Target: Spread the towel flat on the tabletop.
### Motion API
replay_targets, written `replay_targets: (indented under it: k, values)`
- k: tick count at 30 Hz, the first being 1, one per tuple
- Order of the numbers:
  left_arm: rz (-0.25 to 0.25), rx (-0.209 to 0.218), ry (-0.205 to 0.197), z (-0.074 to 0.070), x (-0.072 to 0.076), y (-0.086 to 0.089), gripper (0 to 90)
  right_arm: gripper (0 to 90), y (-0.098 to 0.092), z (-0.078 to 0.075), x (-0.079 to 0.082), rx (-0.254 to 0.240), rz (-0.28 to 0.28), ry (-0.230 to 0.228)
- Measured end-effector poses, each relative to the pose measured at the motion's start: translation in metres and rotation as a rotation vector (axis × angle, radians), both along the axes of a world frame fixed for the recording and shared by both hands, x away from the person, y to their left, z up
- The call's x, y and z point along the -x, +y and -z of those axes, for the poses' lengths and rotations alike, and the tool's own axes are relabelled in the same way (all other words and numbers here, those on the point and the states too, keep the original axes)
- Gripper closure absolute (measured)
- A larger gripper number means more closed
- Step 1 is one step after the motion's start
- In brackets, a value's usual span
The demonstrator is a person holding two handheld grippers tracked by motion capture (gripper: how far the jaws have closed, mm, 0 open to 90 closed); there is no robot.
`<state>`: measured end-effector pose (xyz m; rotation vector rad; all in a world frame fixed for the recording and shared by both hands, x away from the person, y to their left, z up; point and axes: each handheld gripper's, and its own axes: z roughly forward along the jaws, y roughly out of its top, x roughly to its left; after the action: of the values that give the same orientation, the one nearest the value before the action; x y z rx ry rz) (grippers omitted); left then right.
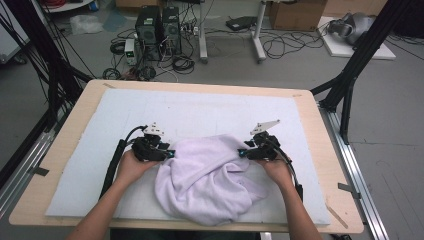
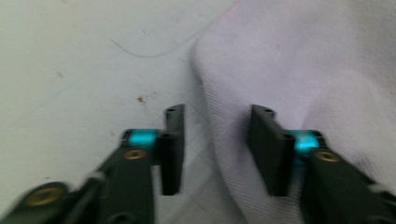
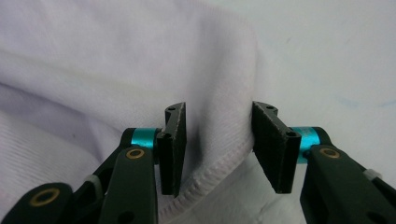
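Note:
A crumpled pale lilac cloth (image 1: 205, 180) lies on the white mat (image 1: 200, 107) at the table's near middle. My left gripper (image 1: 170, 153) sits at the cloth's left edge, and my right gripper (image 1: 241, 152) at its right edge; both point inward. In the left gripper view the left gripper (image 2: 218, 112) stands open, low over the mat (image 2: 84, 70), with the cloth's folded edge (image 2: 303, 60) between the jaws and under the right one. In the right gripper view the right gripper (image 3: 219, 108) is open, with the cloth's stitched hem (image 3: 210, 175) loose in the gap.
The mat covers a wooden tabletop (image 1: 320, 150). Black frame posts (image 1: 350, 75) stand at both sides of the table. On the floor beyond are computer towers (image 1: 157, 30), tangled cables and a cardboard box (image 1: 297, 12).

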<state>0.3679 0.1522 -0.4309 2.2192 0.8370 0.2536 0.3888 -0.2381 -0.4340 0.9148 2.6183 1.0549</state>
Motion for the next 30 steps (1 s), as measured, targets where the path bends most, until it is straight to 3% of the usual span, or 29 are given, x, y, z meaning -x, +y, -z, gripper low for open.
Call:
replay_targets:
  k: [2, 4, 6, 10, 14, 17, 18, 19, 20, 21, 22, 24, 26, 27, 28, 29, 30]
  values:
    - [0.024, -0.018, -0.016, 0.000, 0.003, -0.003, 84.7, 67.3, 0.001, 0.004, 0.001, 0.010, -0.019, 0.001]
    - [0.022, -0.020, -0.035, -0.003, 0.007, 0.000, 86.0, 83.2, 0.003, 0.003, 0.002, -0.008, -0.058, 0.017]
    - [0.001, 0.007, -0.062, -0.009, 0.008, 0.007, 86.5, 84.9, 0.010, 0.000, 0.004, 0.007, -0.105, 0.011]
    - [-0.073, 0.046, -0.118, -0.033, -0.002, 0.025, 87.1, 85.5, 0.018, -0.015, 0.008, -0.050, -0.138, -0.051]
    - [-0.107, 0.038, -0.194, -0.078, -0.026, 0.032, 87.3, 85.9, 0.017, -0.053, -0.005, -0.101, -0.098, -0.137]
    - [-0.142, 0.012, -0.283, -0.121, -0.064, 0.024, 86.9, 85.8, 0.016, -0.092, -0.032, -0.108, -0.041, -0.218]
    - [-0.183, 0.013, -0.316, -0.132, -0.076, 0.020, 84.1, 84.2, 0.017, -0.105, -0.044, -0.095, 0.002, -0.246]
    - [-0.246, 0.007, -0.344, -0.139, -0.085, 0.017, 75.1, 76.1, 0.016, -0.116, -0.056, -0.068, 0.063, -0.280]
    - [-0.273, 0.037, -0.328, -0.141, -0.093, 0.017, 60.4, 65.0, 0.014, -0.122, -0.067, -0.066, 0.130, -0.301]
    - [-0.269, 0.063, -0.312, -0.139, -0.096, 0.016, 57.3, 62.2, 0.010, -0.123, -0.076, -0.106, 0.173, -0.269]
    - [-0.255, 0.051, -0.300, -0.135, -0.098, 0.015, 54.4, 61.5, 0.008, -0.121, -0.081, -0.132, 0.183, -0.251]
    - [-0.214, 0.031, -0.283, -0.122, -0.095, 0.014, 51.4, 59.3, 0.010, -0.111, -0.083, -0.117, 0.172, -0.234]
    - [-0.208, 0.059, -0.265, -0.104, -0.089, 0.020, 51.8, 58.2, 0.014, -0.095, -0.078, -0.074, 0.126, -0.209]
    - [-0.206, 0.068, -0.242, -0.095, -0.086, 0.023, 51.8, 57.5, 0.015, -0.088, -0.074, -0.074, 0.113, -0.196]
    - [-0.197, 0.066, -0.222, -0.086, -0.081, 0.025, 51.7, 54.9, 0.015, -0.082, -0.072, -0.071, 0.098, -0.152]
    - [-0.188, 0.072, -0.219, -0.078, -0.076, 0.027, 51.6, 54.8, 0.016, -0.078, -0.068, -0.073, 0.083, -0.138]
    - [-0.185, 0.088, -0.214, -0.071, -0.070, 0.029, 51.7, 56.2, 0.016, -0.074, -0.059, -0.080, 0.071, -0.163]
